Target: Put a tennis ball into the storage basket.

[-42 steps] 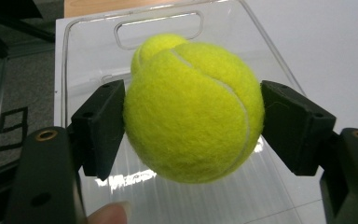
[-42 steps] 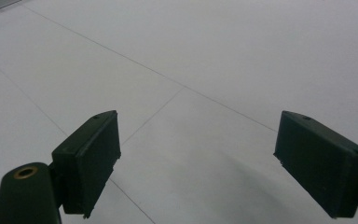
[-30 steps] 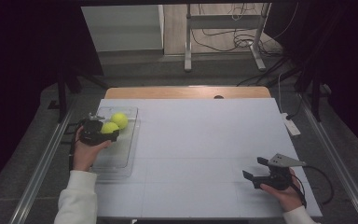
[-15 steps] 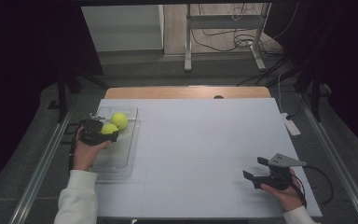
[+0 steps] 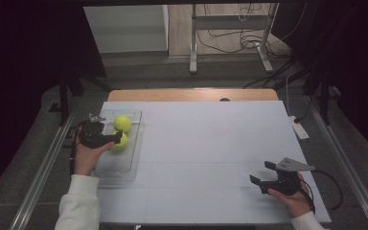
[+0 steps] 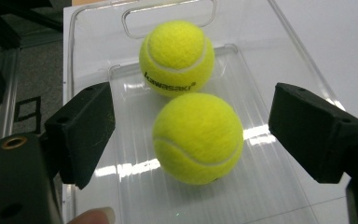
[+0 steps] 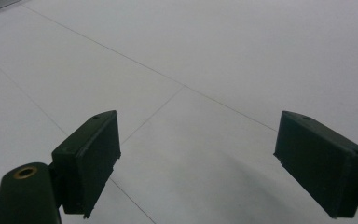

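A clear plastic tray (image 5: 116,162) lies at the table's left edge and holds two yellow tennis balls. In the high view the far ball (image 5: 122,123) sits just beyond the near ball (image 5: 120,141). My left gripper (image 5: 110,137) reaches into the tray from the left. In the left gripper view it (image 6: 198,121) is open, its jaws to either side of the near ball (image 6: 198,137) and clear of it. The far ball (image 6: 177,58) carries black lettering. My right gripper (image 5: 262,172) hovers open over the bare table at the front right, with nothing between its jaws (image 7: 196,154).
The white table (image 5: 211,139) has a wooden strip along its far edge. A white power strip (image 5: 298,127) lies at the right edge. The tray (image 6: 270,186) has a cut-out handle at its far end. Metal rails run along both sides of the table.
The near ball now lies a little closer to the person, at the left gripper's tips. Both hands have hardly moved.
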Tool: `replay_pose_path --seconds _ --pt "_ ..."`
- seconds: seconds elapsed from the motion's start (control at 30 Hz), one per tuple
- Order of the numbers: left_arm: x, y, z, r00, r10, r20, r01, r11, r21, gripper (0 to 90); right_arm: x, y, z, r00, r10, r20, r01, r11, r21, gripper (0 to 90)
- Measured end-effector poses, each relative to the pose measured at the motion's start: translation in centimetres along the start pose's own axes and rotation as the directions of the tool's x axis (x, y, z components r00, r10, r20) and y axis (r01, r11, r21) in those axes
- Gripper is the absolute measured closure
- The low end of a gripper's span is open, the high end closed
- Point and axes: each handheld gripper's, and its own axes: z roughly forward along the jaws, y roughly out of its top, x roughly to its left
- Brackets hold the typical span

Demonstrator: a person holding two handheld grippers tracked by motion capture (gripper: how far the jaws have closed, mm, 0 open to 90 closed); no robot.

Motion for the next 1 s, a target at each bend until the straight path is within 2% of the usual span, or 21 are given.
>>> replay_pose_path --seconds 0.2,0.3,0.43,0.5,0.53,0.6,0.63,0.73,0.87,0.97,1.0 --pt "-0.2 0.1 -0.3 0.9986 -0.007 0.052 0.010 0.9988 -0.048 15.2 -0.1 0.0 0.0 1.0000 0.002 0.001 -0.002 1.000 -0.004 14.6" --pt "-0.5 0.2 -0.6 0.9955 -0.008 0.094 0.015 0.9969 -0.077 15.3 -0.2 -0.1 0.0 1.0000 0.005 0.002 -0.005 1.000 -0.002 14.6" --pt "-0.9 0.2 -0.8 0.9920 -0.001 0.126 0.014 0.9946 -0.103 15.3 -0.3 -0.1 0.1 0.9999 0.011 0.000 -0.011 1.000 -0.003 14.6" --pt "-1.2 0.1 -1.2 0.9856 -0.002 0.169 0.024 0.9920 -0.124 15.3 -0.4 -0.2 0.0 0.9999 0.016 0.000 -0.016 1.000 -0.006 14.6" --pt "-1.2 0.1 -1.2 0.9856 -0.002 0.169 0.024 0.9920 -0.124 15.3 -0.4 -0.2 0.0 0.9999 0.016 0.000 -0.016 1.000 -0.006 14.6" --pt "-1.7 -0.1 -1.4 0.9789 0.007 0.204 0.020 0.9916 -0.128 15.3 -0.5 -0.2 0.0 0.9997 0.023 0.002 -0.023 1.000 -0.008 14.6" --pt "-1.7 -0.1 -1.4 0.9789 0.007 0.204 0.020 0.9916 -0.128 15.3 -0.5 -0.2 0.0 0.9997 0.023 0.002 -0.023 1.000 -0.008 14.6" --pt "-2.3 -0.4 -1.6 0.9727 0.033 0.230 -0.001 0.9909 -0.135 15.3 -0.6 -0.3 -0.2 0.9996 0.030 -0.001 -0.030 0.999 -0.013 14.6" --pt "-3.2 -0.7 -2.0 0.9611 0.049 0.272 -0.009 0.9891 -0.147 15.2 -0.6 -0.4 -0.5 0.9995 0.031 0.001 -0.031 0.999 -0.014 14.6" --pt "-3.7 -0.8 -2.2 0.9563 0.065 0.285 -0.021 0.9878 -0.154 15.0 -0.7 -0.5 -0.8 0.9993 0.037 0.004 -0.037 0.999 -0.021 14.6" --pt "-3.9 -0.9 -2.3 0.9531 0.069 0.295 -0.023 0.9872 -0.158 15.1 -0.7 -0.5 -0.8 0.9993 0.037 0.005 -0.037 0.999 -0.022 14.6"
